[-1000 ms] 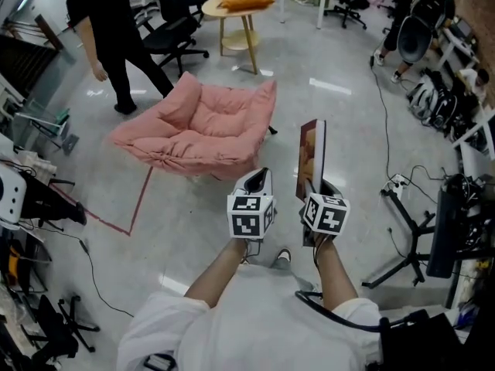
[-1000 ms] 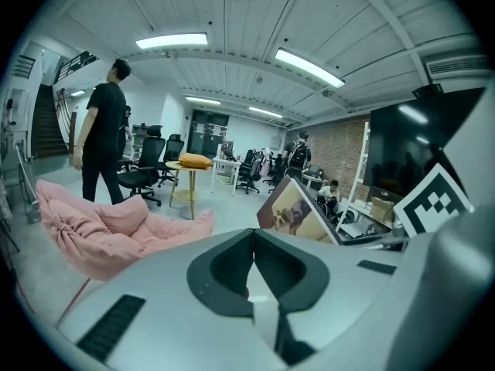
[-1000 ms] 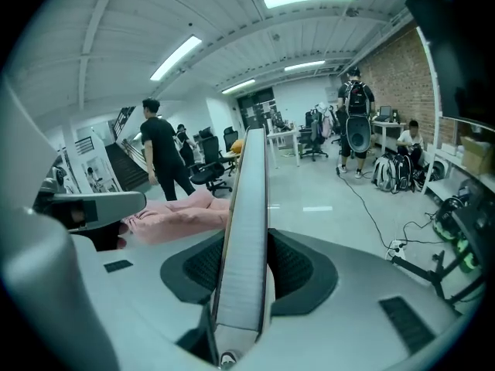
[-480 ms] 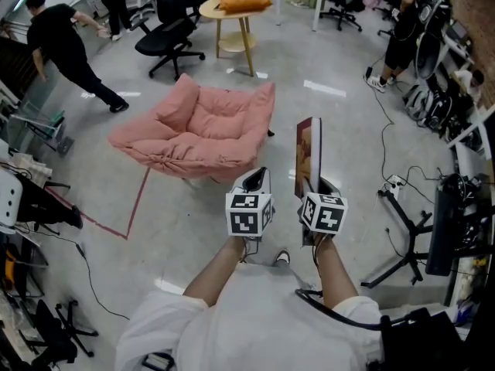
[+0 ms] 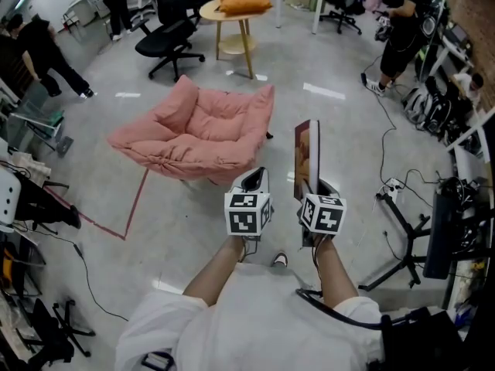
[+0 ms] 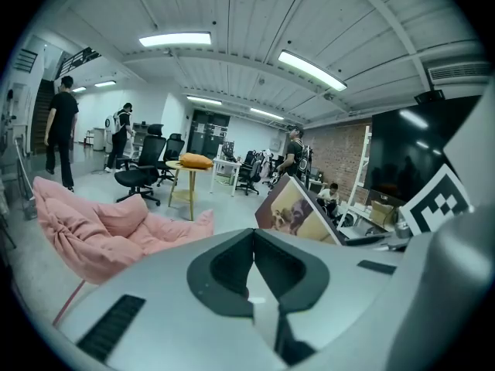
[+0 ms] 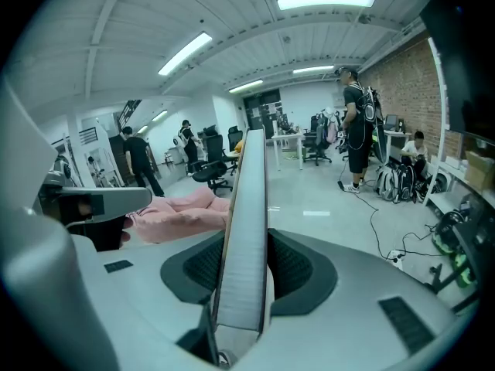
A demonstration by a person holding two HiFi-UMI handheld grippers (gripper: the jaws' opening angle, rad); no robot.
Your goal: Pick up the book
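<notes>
The book (image 5: 308, 154) stands upright on edge, spine towards me, with my right gripper (image 5: 313, 185) shut on its lower end. In the right gripper view its white page edge (image 7: 246, 230) runs up between the two dark pads of my right gripper (image 7: 246, 263), which press on both covers. My left gripper (image 5: 254, 182) hovers beside it on the left, apart from the book, holding nothing. In the left gripper view the pads of my left gripper (image 6: 254, 242) meet in a thin line, and the book's cover (image 6: 298, 211) shows to the right.
A pink cushion seat (image 5: 201, 130) lies on the grey floor ahead, with red tape (image 5: 139, 199) beside it. Behind it are a round wooden table with an orange cushion (image 5: 236, 6) and office chairs (image 5: 172, 31). A black stand (image 5: 406, 242) and cables are at the right. People stand at the far edges.
Both grippers and the book have kept still. The person in black at the back left has walked off towards the left edge.
</notes>
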